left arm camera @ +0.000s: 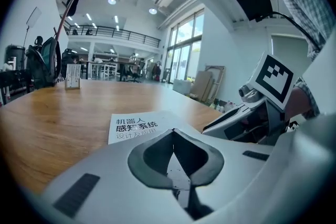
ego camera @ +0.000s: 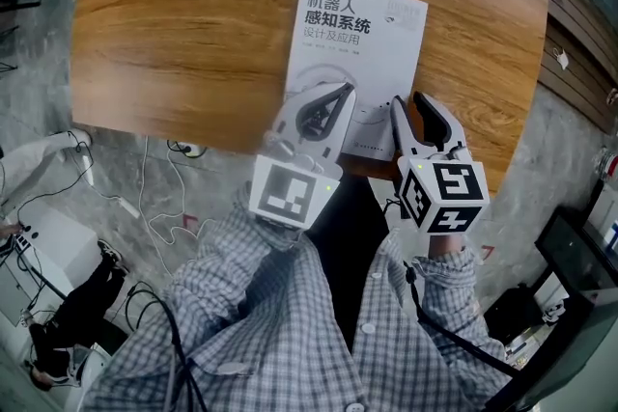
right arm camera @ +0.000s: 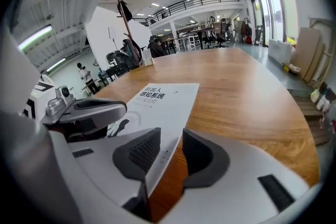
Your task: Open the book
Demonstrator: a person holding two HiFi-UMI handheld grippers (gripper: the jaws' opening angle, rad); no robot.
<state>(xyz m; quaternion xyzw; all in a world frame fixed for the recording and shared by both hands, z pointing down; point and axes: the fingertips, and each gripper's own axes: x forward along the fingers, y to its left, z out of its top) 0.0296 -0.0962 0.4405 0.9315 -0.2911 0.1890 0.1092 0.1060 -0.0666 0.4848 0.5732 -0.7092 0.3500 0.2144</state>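
The book (ego camera: 362,34) lies closed at the near edge of the table (ego camera: 174,34), left gripper (ego camera: 343,96) pinched shut and empty over its cover, probably to pin it, while the right gripper (ego camera: 407,103) gapes, empty, astride the book's right edge, seemingly lining up to lift the cover.

wooden table (ego camera: 193,34) bears a closed white book (ego camera: 359,48)

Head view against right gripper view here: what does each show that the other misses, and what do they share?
Head view only: the person's checked sleeves, cables on the floor, and the right gripper's marker cube. Right gripper view only: a coat stand, a balcony railing and tall windows. Both: the closed book on the wooden table, with the left gripper over it.
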